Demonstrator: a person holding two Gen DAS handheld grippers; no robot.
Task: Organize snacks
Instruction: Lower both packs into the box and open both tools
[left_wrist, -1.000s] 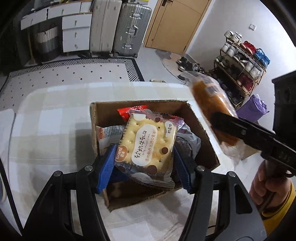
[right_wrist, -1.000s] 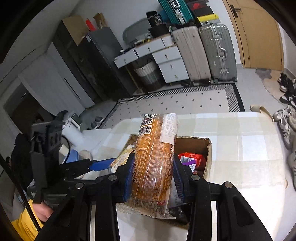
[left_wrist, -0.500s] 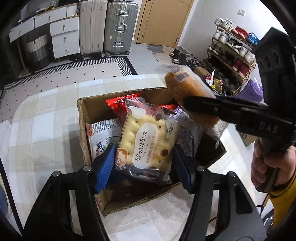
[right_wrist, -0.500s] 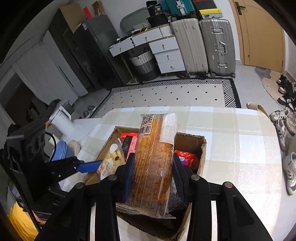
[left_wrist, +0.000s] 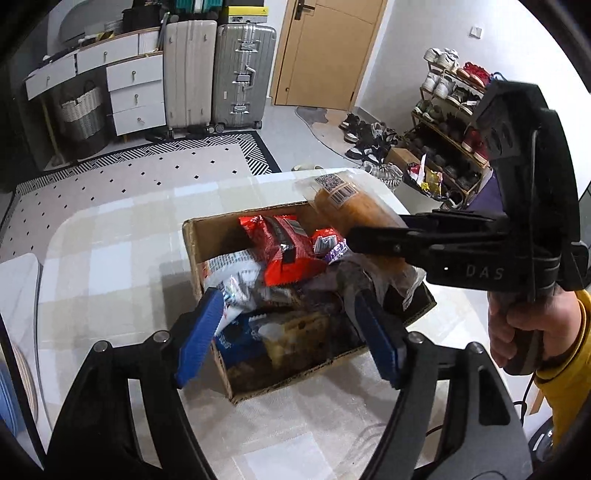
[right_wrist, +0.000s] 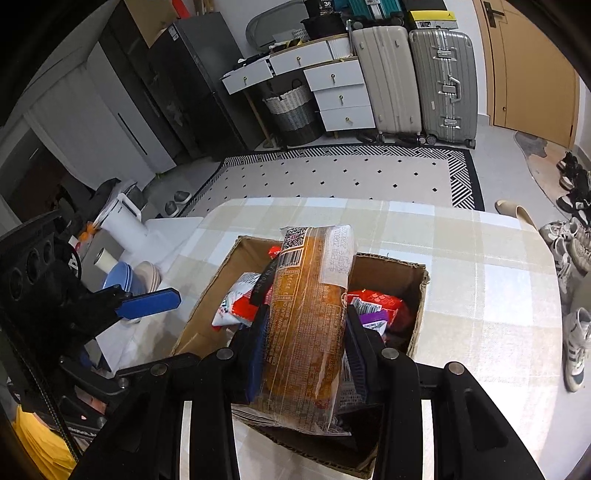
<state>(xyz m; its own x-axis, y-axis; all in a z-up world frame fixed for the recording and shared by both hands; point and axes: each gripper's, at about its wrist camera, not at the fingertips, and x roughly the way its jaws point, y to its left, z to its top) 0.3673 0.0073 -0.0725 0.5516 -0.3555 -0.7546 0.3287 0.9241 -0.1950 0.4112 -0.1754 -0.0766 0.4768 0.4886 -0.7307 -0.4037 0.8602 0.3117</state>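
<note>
Your left gripper (left_wrist: 291, 325) sat over the near end of the box (left_wrist: 192, 240) with its jaws spread apart and nothing between them; they'd just been opening. The biscuit pack wasn't in them, and I couldn't clearly pick it out among the stuff in the box. The box was on the checked tabletop (left_wrist: 110, 251), stuffed with snacks: a red packet (left_wrist: 280, 243) on top toward the far side, a white wrapper (left_wrist: 236, 280) at the left wall, something blue (left_wrist: 236, 336) and a brownish pack (left_wrist: 295, 328) down near your blue pads (left_wrist: 201, 328).

Your right gripper (right_wrist: 303, 343) was clamped on the long orange bread pack (right_wrist: 310, 314), jaws squeezing its lower half, barcode end sticking up and away from you. The pack hung over the box's right side, above the snacks rather than lying in them. In the left view you could see it (left_wrist: 351, 210) poking up past the far right corner, with your right hand (left_wrist: 532, 328) in a yellow sleeve (left_wrist: 565, 391) wrapped round the handle.
</note>
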